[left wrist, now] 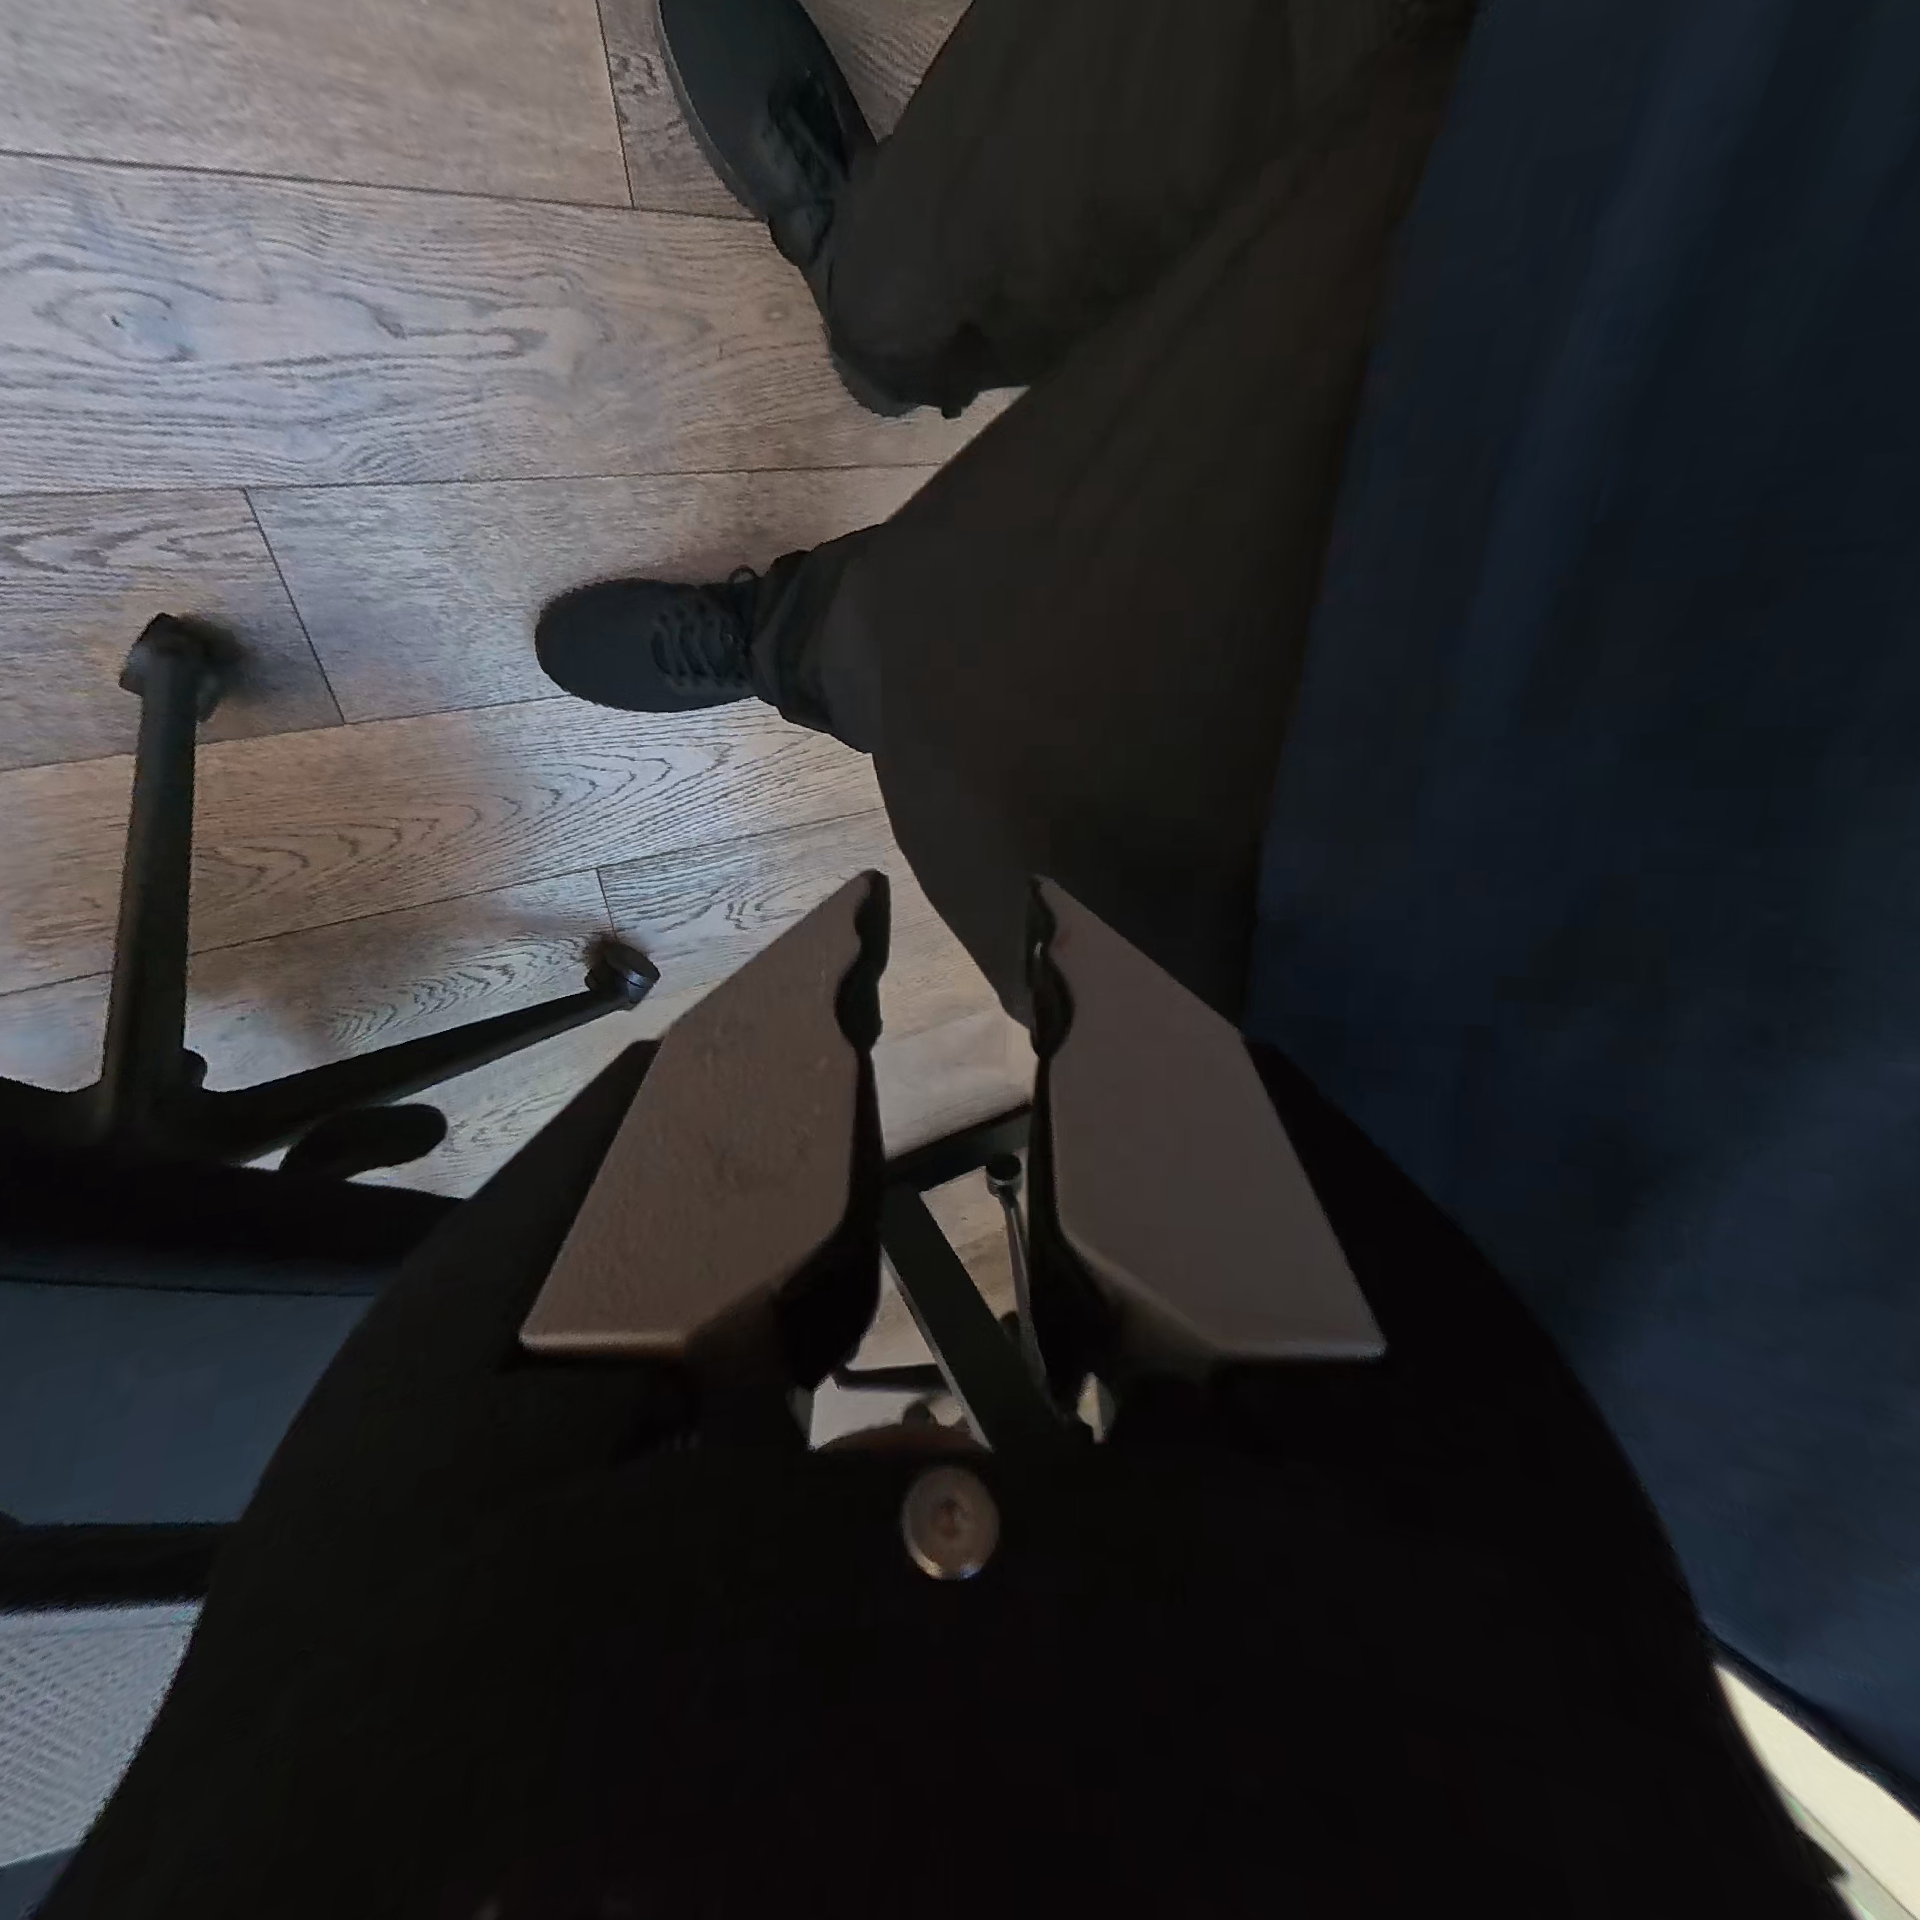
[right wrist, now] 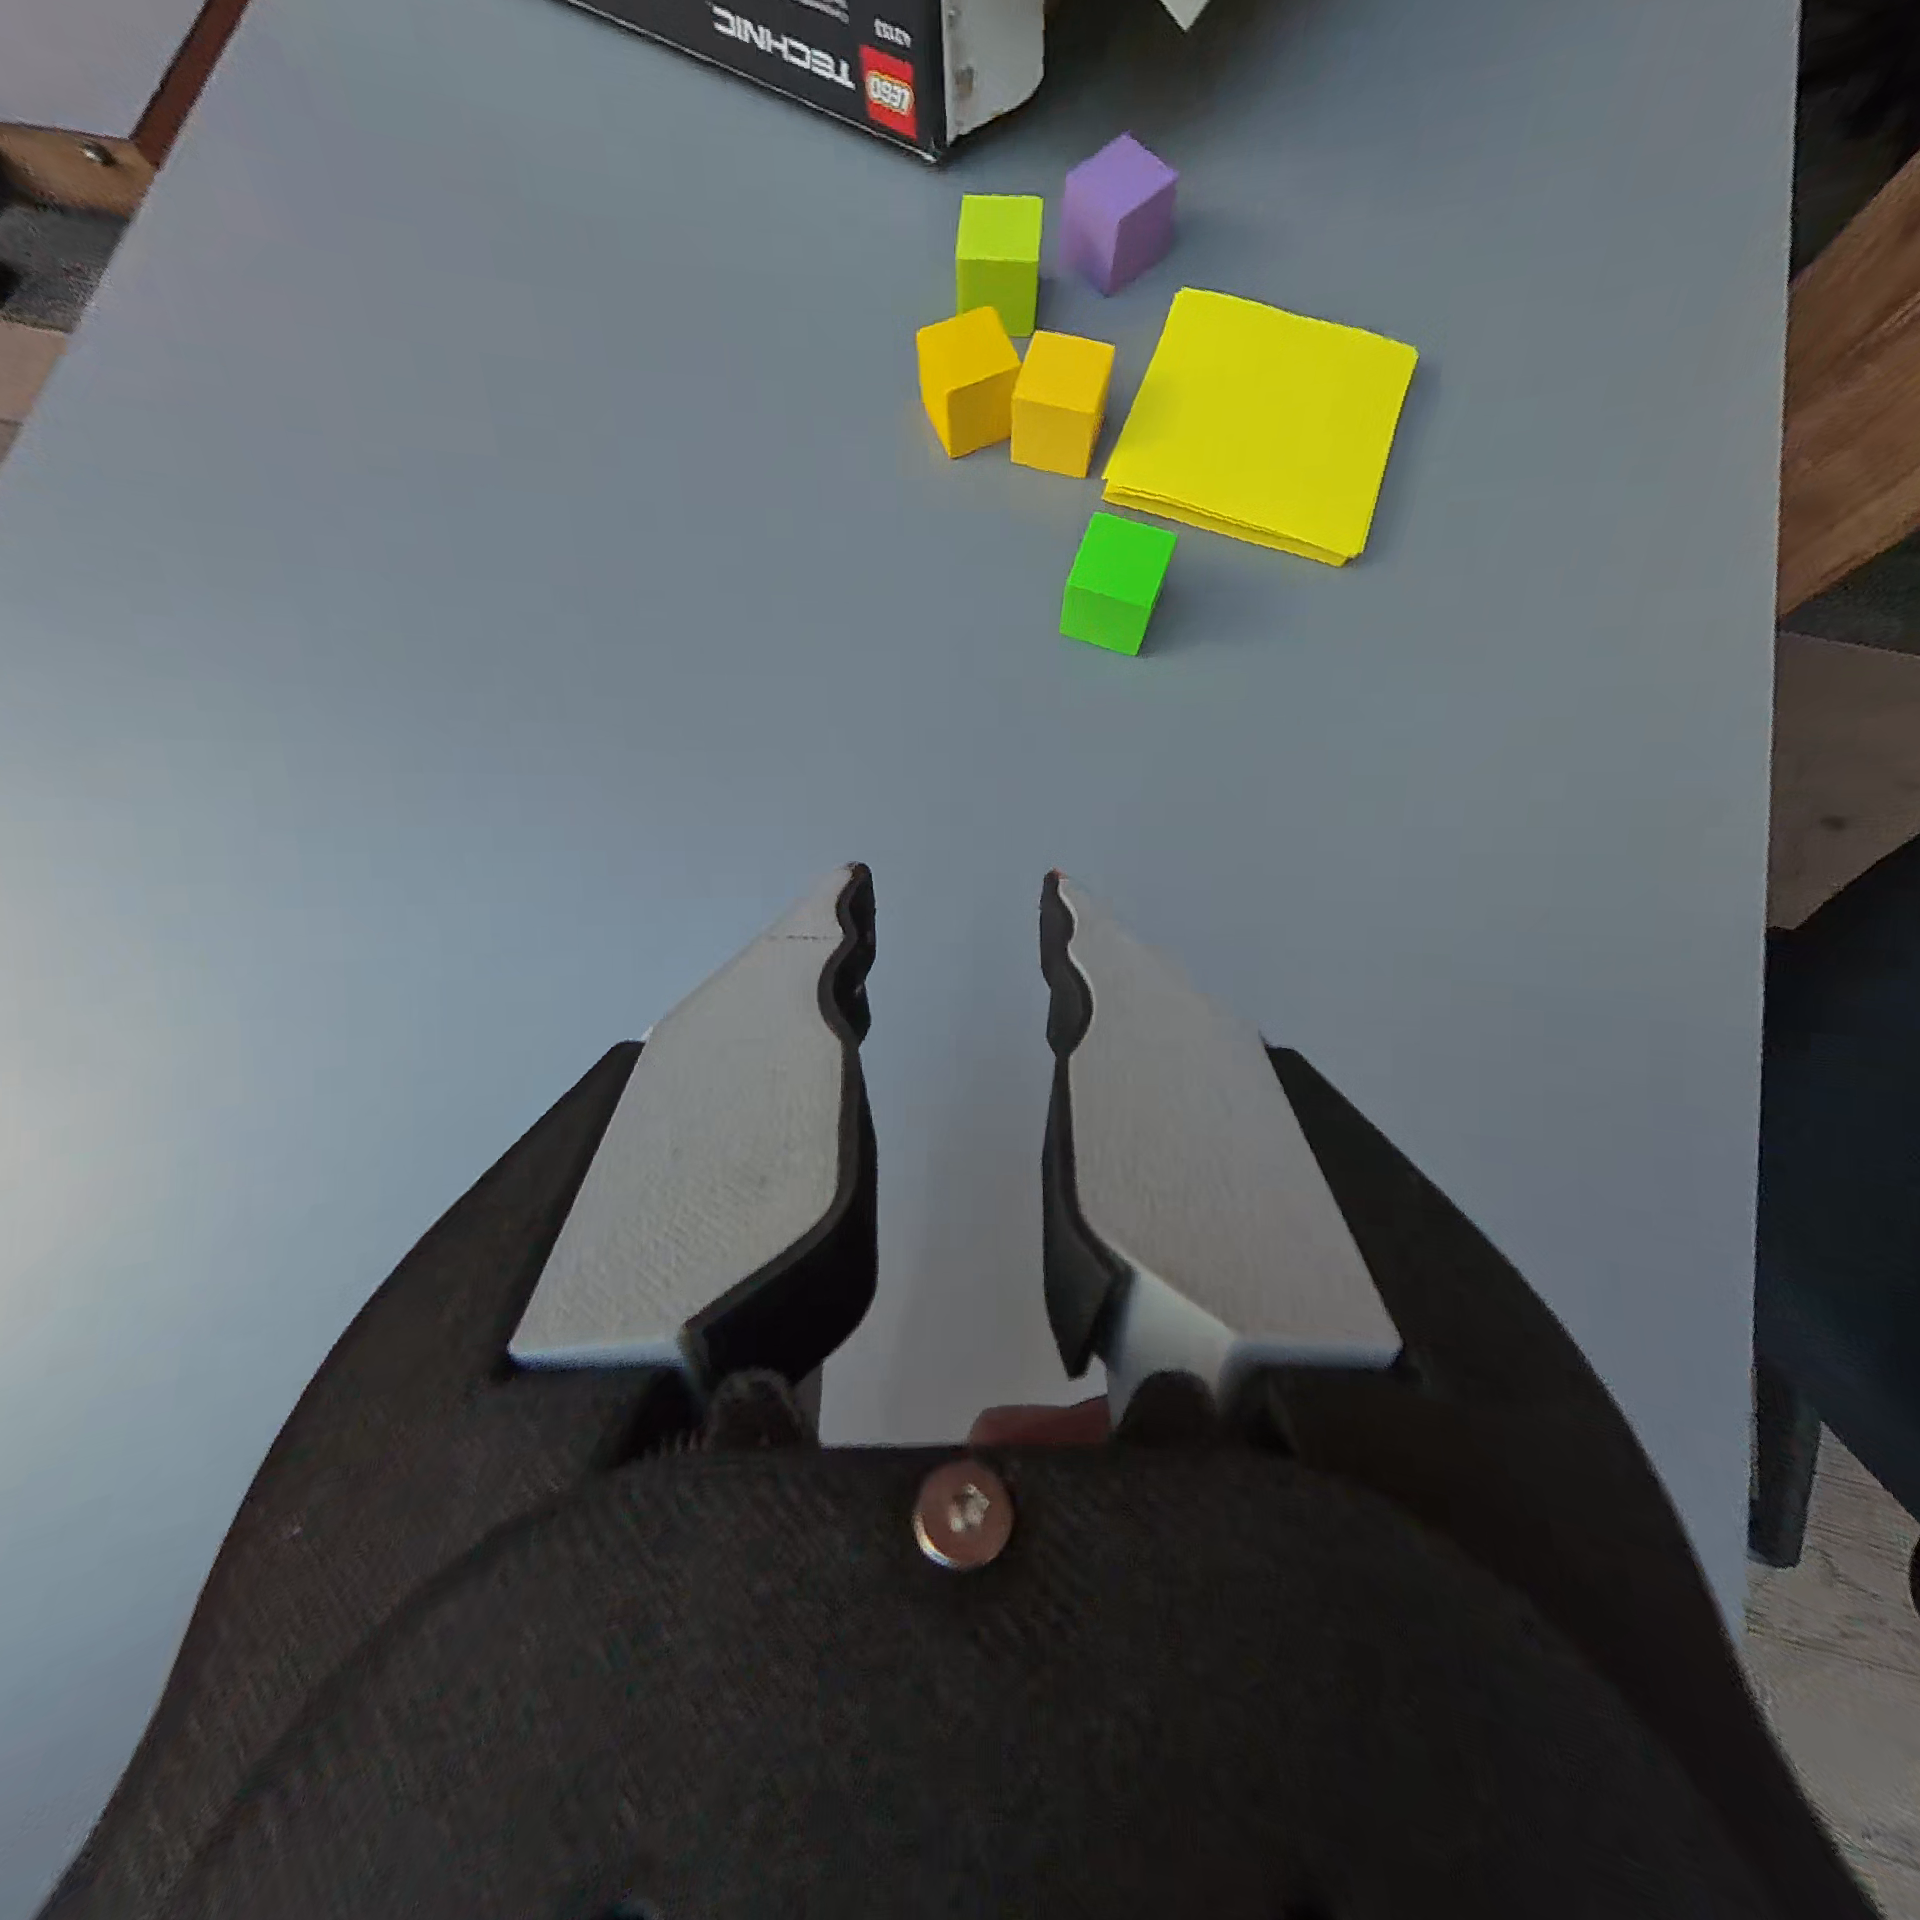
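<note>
Overhead, right claw hangs above the flat grey-blue counter, fingers parted, bare counter showing between the pads; nothing gripped. Nearest thing ahead and slightly right: bright green foam cube, well apart from the fingertips. Just beyond it, a stack of square yellow paper sheets, its near corner beside the green cube. Left of the stack, two orange-yellow foam cubes side by side, touching or nearly so. Behind them a lime-green foam block standing upright, and beside that a purple foam cube turned at an angle. At the counter's far edge, a black cardboard box with a red logo patch, only partly in frame. Wooden furniture past the counter's right edge.

Left claw points down toward grey-brown wood-grain plank floor, well clear of the counter. Fingers released, a gap between them, nothing in the grasp; floor and a dark trouser leg show through the gap. Person's two black laced shoes on the floor ahead. Dark blue fabric fills the right side of that view. Black chair base with spoke legs and glides to the left, low in frame. View is dim; fine detail hard to make out.
</note>
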### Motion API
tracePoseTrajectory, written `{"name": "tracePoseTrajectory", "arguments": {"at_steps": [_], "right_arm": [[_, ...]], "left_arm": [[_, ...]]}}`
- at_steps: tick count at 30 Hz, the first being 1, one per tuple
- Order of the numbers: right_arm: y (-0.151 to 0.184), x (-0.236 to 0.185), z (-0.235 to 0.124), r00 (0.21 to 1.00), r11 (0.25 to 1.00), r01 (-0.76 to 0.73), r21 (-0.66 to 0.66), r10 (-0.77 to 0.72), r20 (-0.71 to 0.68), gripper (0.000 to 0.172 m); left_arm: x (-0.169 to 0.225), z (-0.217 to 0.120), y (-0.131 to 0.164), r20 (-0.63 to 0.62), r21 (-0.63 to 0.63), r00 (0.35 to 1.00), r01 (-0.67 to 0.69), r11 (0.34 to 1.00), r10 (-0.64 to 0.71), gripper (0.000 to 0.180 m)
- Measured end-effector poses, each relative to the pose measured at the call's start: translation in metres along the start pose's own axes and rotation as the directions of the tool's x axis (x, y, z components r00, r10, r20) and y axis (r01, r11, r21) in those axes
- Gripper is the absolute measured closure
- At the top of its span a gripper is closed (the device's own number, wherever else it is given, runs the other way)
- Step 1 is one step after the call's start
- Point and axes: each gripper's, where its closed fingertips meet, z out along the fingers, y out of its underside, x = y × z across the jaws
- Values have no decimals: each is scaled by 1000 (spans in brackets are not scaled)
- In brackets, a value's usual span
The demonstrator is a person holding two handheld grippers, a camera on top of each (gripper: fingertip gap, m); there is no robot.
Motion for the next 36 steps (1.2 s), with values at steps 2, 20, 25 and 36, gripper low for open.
{"name": "tracePoseTrajectory", "arguments": {"at_steps": [2,20,25,36], "right_arm": [[-4,8,21,999,999,-26,-25,26,26,142],[-15,51,95,984,996,48,-72,-35,177,136],[-9,48,95,973,995,70,-67,-53,223,133],[11,56,64,971,998,46,-41,-35,236,133]], "left_arm": [[9,-1,-13,1,-15,1000,27,1000,-27,157],[51,-59,-176,90,91,994,-77,993,69,160],[37,-138,-375,194,316,971,-197,928,140,138],[-33,-129,-593,342,234,936,-174,957,86,122]]}}
